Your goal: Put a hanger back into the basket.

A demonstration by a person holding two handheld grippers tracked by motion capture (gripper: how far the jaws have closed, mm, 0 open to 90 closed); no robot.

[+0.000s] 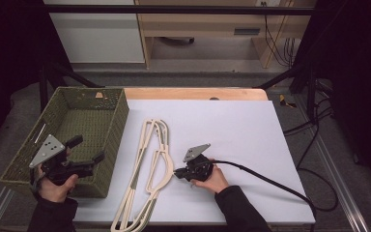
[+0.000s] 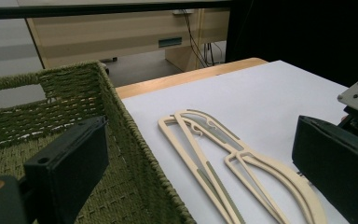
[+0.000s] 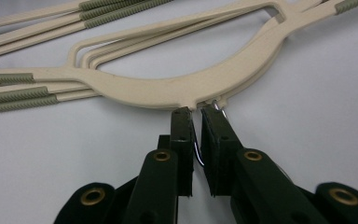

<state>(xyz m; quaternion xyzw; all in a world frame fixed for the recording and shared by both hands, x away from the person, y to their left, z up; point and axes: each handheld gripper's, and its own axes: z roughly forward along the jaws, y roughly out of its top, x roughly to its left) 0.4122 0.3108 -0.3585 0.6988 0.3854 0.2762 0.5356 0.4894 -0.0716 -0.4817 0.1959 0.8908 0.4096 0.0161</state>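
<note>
A few cream hangers [image 1: 152, 164] with grey-green ribbed grips lie stacked on the white sheet [image 1: 232, 130], running from mid-table to the front edge. My right gripper [image 1: 176, 173] lies low on the sheet at their right side. In the right gripper view its jaws stand almost together at the curved top of a hanger [image 3: 177, 88], and the right gripper [image 3: 196, 114] is shut on the thin metal hook [image 3: 219, 106] there. My left gripper [image 1: 88, 150] hovers open over the near right corner of the green woven basket [image 1: 121, 121], holding nothing. The hangers [image 2: 223, 158] lie beyond its wide-set jaws.
The basket [image 2: 121, 121] stands at the table's left, holding nothing that I can see. A black cable [image 1: 270, 181] trails from the right gripper across the sheet to the right edge. A wooden strip [image 1: 193, 93] borders the sheet at the back.
</note>
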